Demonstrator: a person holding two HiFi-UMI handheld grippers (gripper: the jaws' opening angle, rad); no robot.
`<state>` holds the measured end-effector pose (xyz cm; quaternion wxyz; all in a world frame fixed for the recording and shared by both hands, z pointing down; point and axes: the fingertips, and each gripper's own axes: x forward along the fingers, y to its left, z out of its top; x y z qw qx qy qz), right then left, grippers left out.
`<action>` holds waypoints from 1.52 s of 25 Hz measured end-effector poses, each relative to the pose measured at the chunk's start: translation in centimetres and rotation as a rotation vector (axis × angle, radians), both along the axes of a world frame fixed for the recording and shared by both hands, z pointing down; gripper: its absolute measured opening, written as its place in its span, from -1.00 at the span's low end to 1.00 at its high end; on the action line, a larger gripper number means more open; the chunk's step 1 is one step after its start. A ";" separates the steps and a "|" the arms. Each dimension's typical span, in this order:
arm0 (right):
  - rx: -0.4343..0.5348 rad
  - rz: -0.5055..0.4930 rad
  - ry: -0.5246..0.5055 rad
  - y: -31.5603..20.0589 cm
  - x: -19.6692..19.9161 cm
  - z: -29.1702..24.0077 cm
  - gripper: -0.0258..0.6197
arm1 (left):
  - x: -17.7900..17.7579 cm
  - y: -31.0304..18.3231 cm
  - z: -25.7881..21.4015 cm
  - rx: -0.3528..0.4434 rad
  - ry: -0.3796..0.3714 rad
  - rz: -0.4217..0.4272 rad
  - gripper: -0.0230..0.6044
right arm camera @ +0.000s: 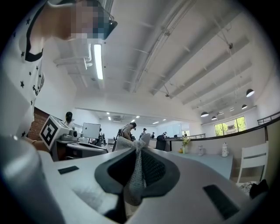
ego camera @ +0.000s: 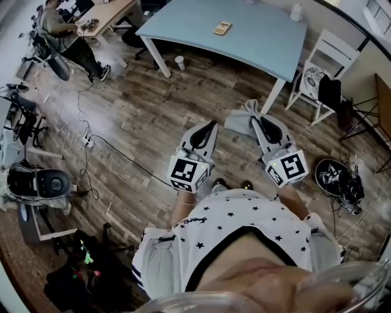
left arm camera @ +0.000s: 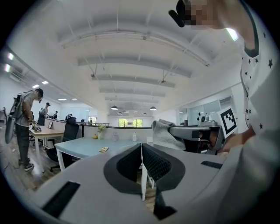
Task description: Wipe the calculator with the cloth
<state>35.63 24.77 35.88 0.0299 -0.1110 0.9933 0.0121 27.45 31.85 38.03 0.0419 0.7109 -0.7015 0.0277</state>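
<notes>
The calculator [ego camera: 222, 27] is small and yellowish and lies on the light blue table [ego camera: 256, 36] far ahead; it also shows in the left gripper view as the calculator [left arm camera: 103, 149] on that table [left arm camera: 83, 148]. My right gripper [ego camera: 256, 117] is shut on a grey cloth [ego camera: 239, 119], which hangs bunched at its tip above the wooden floor. The cloth [right arm camera: 136, 175] runs between the right gripper's [right arm camera: 139, 146] closed jaws. My left gripper [ego camera: 212, 126] is shut with nothing in it; in its own view the left gripper [left arm camera: 141, 146] has its jaws pressed together. Both grippers are well short of the table.
A white chair [ego camera: 327, 64] with a dark bag stands right of the table. A paper cup [ego camera: 179, 62] sits on the floor by a table leg. A bottle [ego camera: 296, 12] stands on the table's far corner. Cables [ego camera: 85, 140], equipment and a seated person [ego camera: 61, 27] are at left.
</notes>
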 end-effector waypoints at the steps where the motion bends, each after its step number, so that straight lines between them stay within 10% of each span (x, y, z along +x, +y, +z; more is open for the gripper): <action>1: -0.002 0.003 -0.006 0.0 -0.1 -0.1 -0.83 | -0.2 0.1 0.0 0.002 0.000 0.000 -0.83; 38: -0.053 0.034 -0.045 -0.9 -10.2 0.5 -0.83 | -11.6 1.6 1.7 -0.025 0.010 -0.034 -0.83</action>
